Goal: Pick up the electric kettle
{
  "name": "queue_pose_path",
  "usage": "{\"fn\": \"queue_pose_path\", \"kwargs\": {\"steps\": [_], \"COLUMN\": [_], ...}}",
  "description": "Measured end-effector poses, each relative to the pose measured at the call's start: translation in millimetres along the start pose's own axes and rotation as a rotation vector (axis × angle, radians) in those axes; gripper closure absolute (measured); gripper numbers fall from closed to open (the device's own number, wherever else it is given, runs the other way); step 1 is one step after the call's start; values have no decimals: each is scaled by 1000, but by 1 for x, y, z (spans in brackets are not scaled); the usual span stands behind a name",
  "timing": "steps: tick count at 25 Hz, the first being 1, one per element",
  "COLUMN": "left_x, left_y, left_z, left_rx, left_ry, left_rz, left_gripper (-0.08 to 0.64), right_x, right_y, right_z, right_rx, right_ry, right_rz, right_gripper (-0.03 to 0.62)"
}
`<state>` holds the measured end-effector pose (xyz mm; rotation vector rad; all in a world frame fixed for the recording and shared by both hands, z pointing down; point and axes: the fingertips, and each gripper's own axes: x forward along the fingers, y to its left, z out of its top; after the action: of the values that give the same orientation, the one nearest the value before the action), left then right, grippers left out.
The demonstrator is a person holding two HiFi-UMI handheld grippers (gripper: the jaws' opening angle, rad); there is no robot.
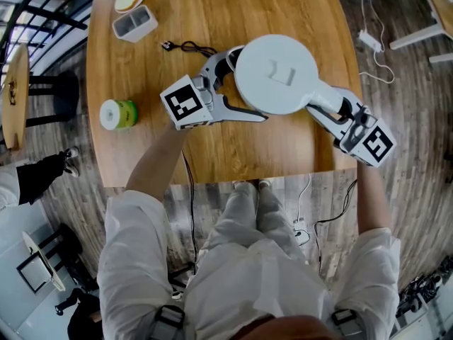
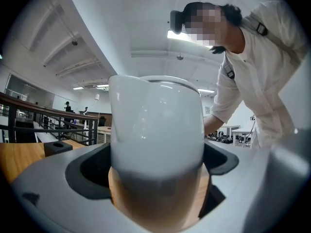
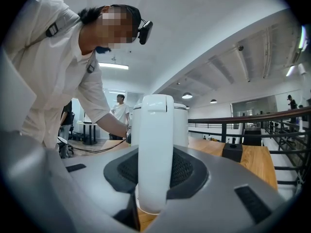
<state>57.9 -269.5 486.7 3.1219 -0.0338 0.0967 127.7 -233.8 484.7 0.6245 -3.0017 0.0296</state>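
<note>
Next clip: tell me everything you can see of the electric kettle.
The electric kettle is white, glossy and plastic-looking, with a rounded body, upright over the wooden table. Seen from above, its round flat lid is closed and carries a small raised latch. A thick handle juts toward the person's right. The left gripper clasps the body from the other side, and the right gripper is closed on the handle. Whether the base rests on the table cannot be told.

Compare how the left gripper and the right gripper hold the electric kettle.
The left gripper spans the wide body of the electric kettle; the right gripper clamps its thin handle. The left gripper's jaws stand wide apart; the right gripper's much closer. Both grip the same kettle.
</note>
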Motion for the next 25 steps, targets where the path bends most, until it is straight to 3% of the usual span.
{"fn": "queue_pose_path", "kwargs": {"steps": [8, 19, 25], "left_x": [-14, -36, -50], "left_y": [-3, -27, -57], "left_z": [51, 154, 179], "left_rx": [18, 43, 34], "left_ry": [4, 11, 16], "left_rz": [38, 108, 128], "left_gripper": [-23, -23, -23], "right_x": [4, -1, -4], "right_y": [4, 28, 58], "right_z": [52, 147, 172], "right_rx": [-21, -72, -70], "right_ry": [-3, -10, -4], "right_rz": [25, 108, 130], "right_gripper": [483, 483, 483]}}
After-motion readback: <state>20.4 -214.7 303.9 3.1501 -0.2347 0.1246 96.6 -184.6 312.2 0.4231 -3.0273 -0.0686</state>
